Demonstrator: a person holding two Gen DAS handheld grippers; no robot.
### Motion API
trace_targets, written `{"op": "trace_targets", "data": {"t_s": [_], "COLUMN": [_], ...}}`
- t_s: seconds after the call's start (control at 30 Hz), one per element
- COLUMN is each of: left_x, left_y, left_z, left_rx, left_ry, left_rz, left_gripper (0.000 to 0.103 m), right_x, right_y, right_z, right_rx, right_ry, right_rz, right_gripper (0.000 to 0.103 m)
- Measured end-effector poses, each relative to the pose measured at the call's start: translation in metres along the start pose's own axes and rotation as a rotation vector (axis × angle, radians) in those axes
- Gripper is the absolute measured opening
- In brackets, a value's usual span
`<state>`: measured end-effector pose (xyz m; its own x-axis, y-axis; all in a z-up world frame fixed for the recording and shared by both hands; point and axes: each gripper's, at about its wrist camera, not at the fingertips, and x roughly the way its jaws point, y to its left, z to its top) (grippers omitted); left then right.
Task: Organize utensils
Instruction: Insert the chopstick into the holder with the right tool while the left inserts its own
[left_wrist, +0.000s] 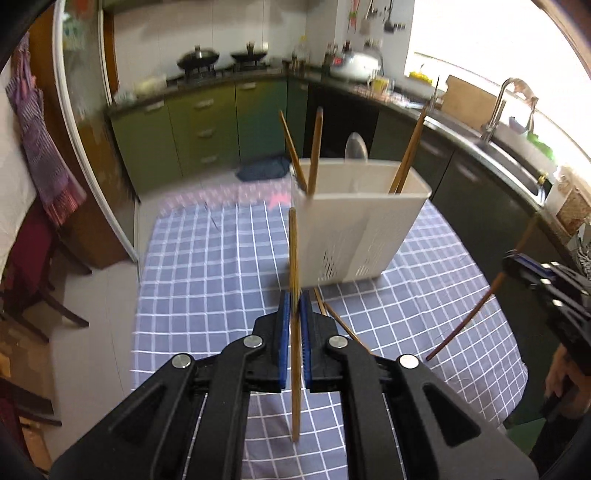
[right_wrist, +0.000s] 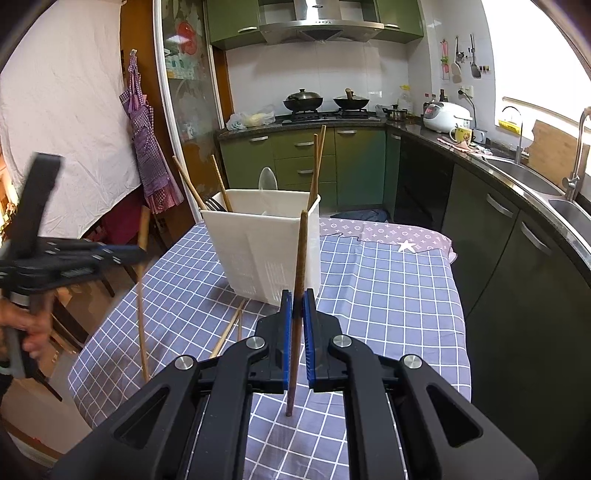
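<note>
While both claws are clamped shut, each grips a single wooden chopstick above the worktop, which is covered in a blue checked cloth. The left claw pinches a pale chopstick between its blue pads; the stick stands nearly upright, its upper end rising in front of the white holder and its lower end hanging below the pads. From the right wrist view, this same claw appears at the left edge, raised off the cloth, with a hand wrapped around its handle.

The right claw squeezes a darker chopstick, also close to upright, with its tip level with the holder's near wall. In the left wrist view that stick slants down toward the cloth at the right side.

Standing on the cloth near the far end, the white holder has slotted lower walls. Several chopsticks lean out of its compartments, two at one end and two at the other, and a spoon pokes up at the back. A fork shows at one corner.

Two more loose chopsticks lie flat on the cloth just in front of the holder, between it and the claws.
</note>
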<state>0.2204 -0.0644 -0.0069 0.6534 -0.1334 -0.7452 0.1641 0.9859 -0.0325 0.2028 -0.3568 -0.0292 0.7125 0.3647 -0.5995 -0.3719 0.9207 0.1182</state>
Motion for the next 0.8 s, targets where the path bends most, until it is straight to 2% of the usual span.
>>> {"op": "trace_targets", "data": {"t_s": [0.1, 0.5, 0.63, 0.8], "left_x": [-0.016, -0.033, -0.039, -0.039], "left_y": [0.000, 0.001, -0.002, -0.001], "left_z": [-0.003, -0.014, -0.014, -0.014], "left_rx": [0.011, 0.011, 0.025, 0.031], "left_ry": [-0.028, -0.059, -0.071, -0.072], "left_rz": [-0.007, -0.041, -0.042, -0.043], "left_gripper": [0.006, 0.006, 0.006, 0.006], "right_x": [0.001, 0.002, -0.003, -0.026], "right_y": [0.002, 0.003, 0.003, 0.004], "right_z": [-0.001, 0.004, 0.020, 0.066], "right_rx": [-0.003, 0.000, -0.005, -0.007], "right_ry": [0.004, 0.019, 0.004, -0.079], "right_rz": [-0.002, 0.002, 0.012, 0.030], "right_gripper": [0.007, 0.007, 0.007, 0.007]}}
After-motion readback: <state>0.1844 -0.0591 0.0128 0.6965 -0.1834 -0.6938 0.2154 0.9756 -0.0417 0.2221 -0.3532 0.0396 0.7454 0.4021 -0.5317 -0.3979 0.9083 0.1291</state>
